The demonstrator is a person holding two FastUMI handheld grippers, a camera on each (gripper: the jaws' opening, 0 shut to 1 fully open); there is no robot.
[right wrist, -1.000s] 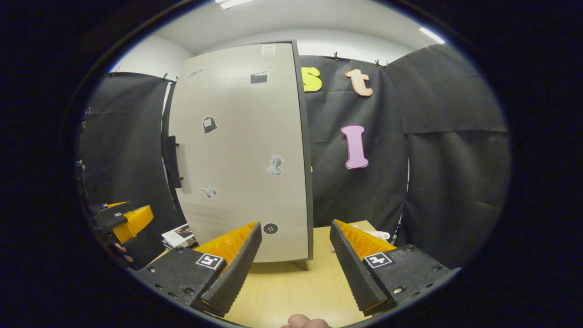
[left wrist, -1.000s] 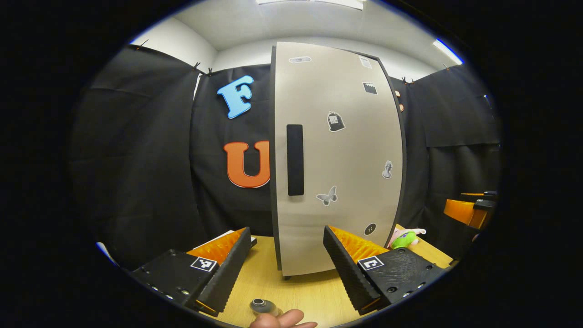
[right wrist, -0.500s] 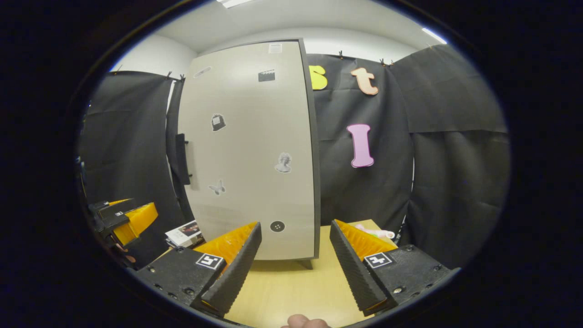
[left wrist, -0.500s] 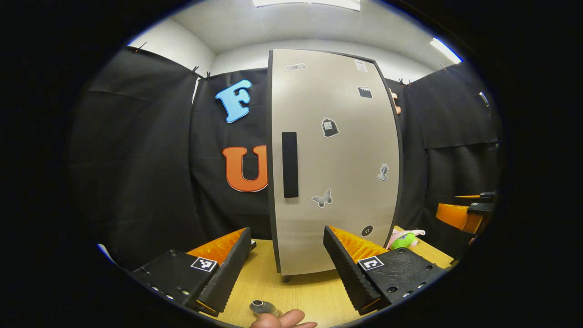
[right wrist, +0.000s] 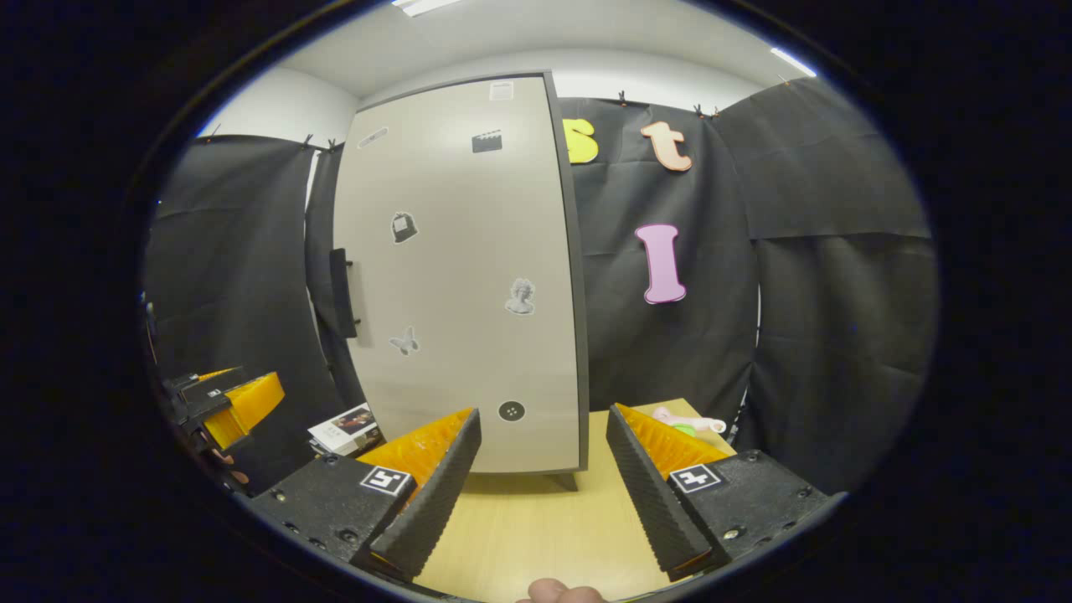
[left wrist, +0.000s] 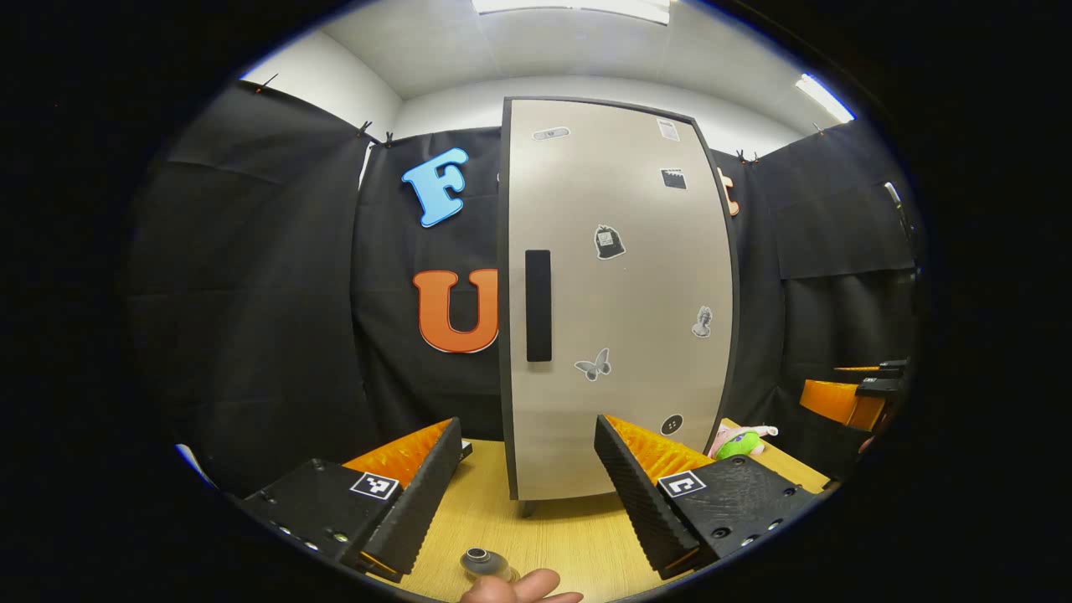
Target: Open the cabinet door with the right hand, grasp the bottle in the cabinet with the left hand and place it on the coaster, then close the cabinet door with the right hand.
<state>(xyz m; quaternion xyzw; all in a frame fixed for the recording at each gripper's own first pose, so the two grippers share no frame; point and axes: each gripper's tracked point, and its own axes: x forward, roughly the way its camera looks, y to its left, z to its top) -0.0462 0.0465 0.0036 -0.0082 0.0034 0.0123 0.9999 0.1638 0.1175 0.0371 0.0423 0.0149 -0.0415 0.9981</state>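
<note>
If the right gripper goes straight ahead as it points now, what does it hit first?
Probably the closed cabinet door, near its lower right edge. The right gripper is open, with bare table between; depth is unclear.

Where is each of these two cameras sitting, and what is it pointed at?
Left gripper view: rides on the left tongs, facing the closed cabinet door and its handle; a fingertip shows below.
Right gripper view: rides on the right tongs, seeing the door from its right; the left tongs show far left.
Both share the cabinet and the wooden table.
</note>
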